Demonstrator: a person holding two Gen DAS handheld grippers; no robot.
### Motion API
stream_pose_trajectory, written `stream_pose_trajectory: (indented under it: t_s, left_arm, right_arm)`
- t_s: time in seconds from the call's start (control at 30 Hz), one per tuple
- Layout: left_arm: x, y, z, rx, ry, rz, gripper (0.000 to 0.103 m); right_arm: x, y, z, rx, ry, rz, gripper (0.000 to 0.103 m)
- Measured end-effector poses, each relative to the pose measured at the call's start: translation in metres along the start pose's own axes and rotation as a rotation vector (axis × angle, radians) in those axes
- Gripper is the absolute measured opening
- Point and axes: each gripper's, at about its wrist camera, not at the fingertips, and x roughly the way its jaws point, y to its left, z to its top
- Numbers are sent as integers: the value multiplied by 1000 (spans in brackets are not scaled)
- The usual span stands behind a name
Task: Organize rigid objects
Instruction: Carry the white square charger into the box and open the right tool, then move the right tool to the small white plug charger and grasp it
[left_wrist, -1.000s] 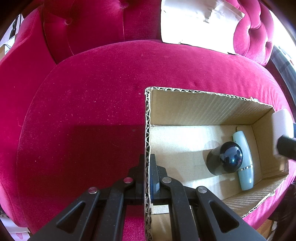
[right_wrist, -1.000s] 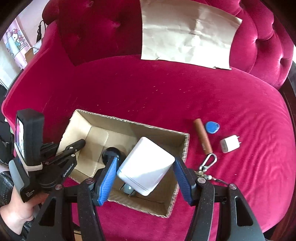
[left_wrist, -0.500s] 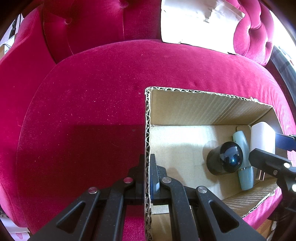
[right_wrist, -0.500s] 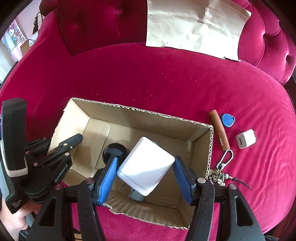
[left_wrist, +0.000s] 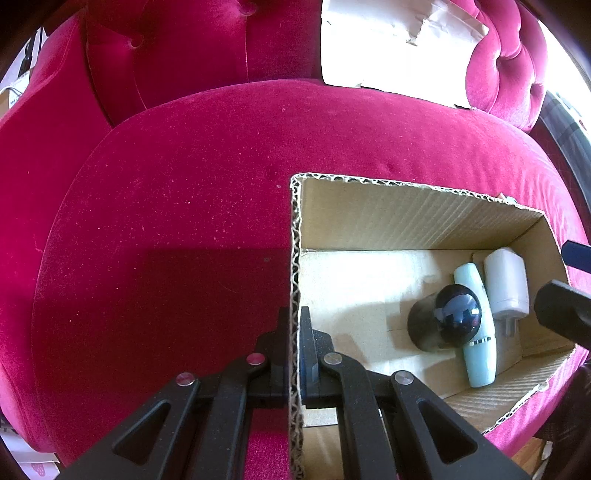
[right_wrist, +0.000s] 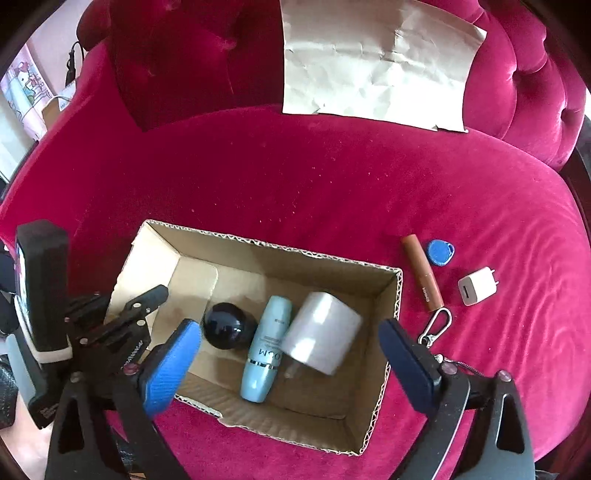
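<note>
A cardboard box (right_wrist: 295, 251) sits on the red sofa seat. My left gripper (left_wrist: 294, 321) is shut on the box's left wall (left_wrist: 294, 258), one finger on each side. In the box lie a black round-topped object (right_wrist: 225, 330), a pale blue bottle (right_wrist: 264, 350) and a large white charger (right_wrist: 321, 332). My right gripper (right_wrist: 290, 328) hangs above the box, its jaws opening. The charger lies loose below them and touches neither blue pad. In the left wrist view the charger (left_wrist: 504, 284) rests beside the bottle (left_wrist: 476, 354) at the box's right end.
On the seat to the right of the box lie a brown tube (right_wrist: 423, 277), a blue tag (right_wrist: 439, 253), a small white plug (right_wrist: 476, 291) and a carabiner keyring (right_wrist: 436, 325). A sheet of brown paper (right_wrist: 376, 62) leans on the sofa back.
My right gripper opened wide and let go of the large white charger, which dropped into the box beside the bottle. My left gripper kept its grip on the wall.
</note>
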Motion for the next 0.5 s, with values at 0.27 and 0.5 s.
stream_pose_trajectory:
  t_s: [0.27, 0.5]
  left_arm:
    - [0, -1, 0, 0, -1, 0, 3]
    - [0, -1, 0, 1, 0, 1, 3]
  right_arm:
    - [-6, 0, -1, 2, -13, 15, 101]
    - [-20, -2, 0, -23, -36, 15, 101]
